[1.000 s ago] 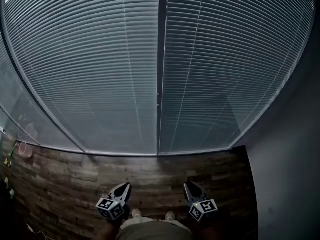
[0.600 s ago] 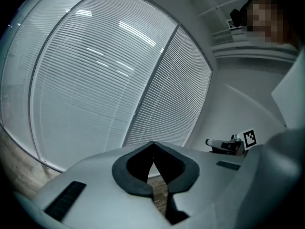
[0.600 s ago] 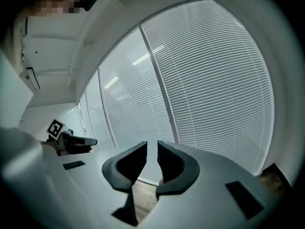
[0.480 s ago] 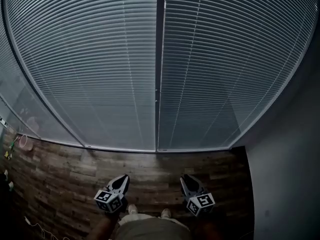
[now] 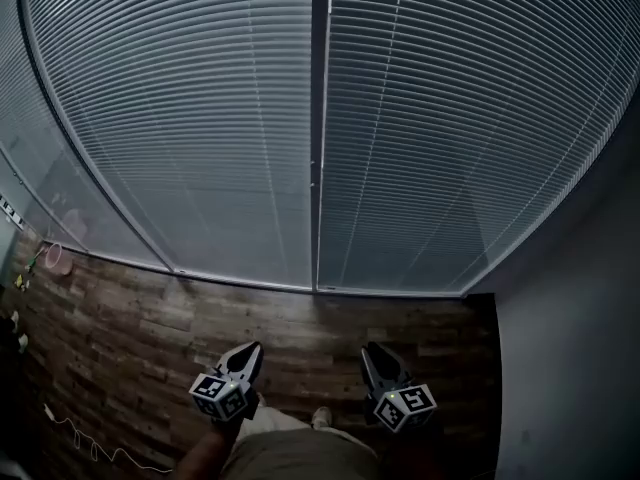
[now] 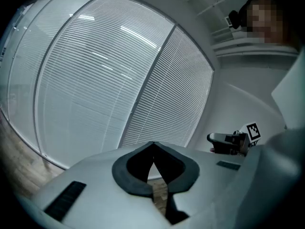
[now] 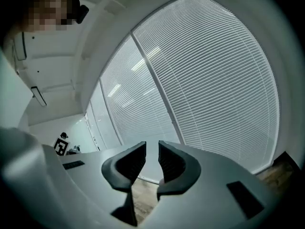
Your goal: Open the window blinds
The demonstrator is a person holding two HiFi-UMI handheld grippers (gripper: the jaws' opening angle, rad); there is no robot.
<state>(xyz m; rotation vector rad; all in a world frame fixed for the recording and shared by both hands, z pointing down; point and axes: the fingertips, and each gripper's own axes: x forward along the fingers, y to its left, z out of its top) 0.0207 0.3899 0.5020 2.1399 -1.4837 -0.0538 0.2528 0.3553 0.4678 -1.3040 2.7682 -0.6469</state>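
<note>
Grey slatted blinds (image 5: 200,118) hang closed, untouched. Well below them, both have lifted slightly: left hand-held gripper (image 5: 254,350) with jaws together, right hand-held gripper (image 5: 372,351) with jaws just eased apart, empty. Probably the reach is starting.

- The wooden floor (image 5: 300,323) lies bare right up to the blinds (image 5: 200,128), so the way forward is open.
- The closed blinds wall off the whole front; a dark post (image 5: 320,88) splits the two panels.
- A grey wall (image 5: 570,348) shuts in the right side.
- At left, a thin cable (image 5: 75,436) and small clutter (image 5: 55,258) lie on the floor.
</note>
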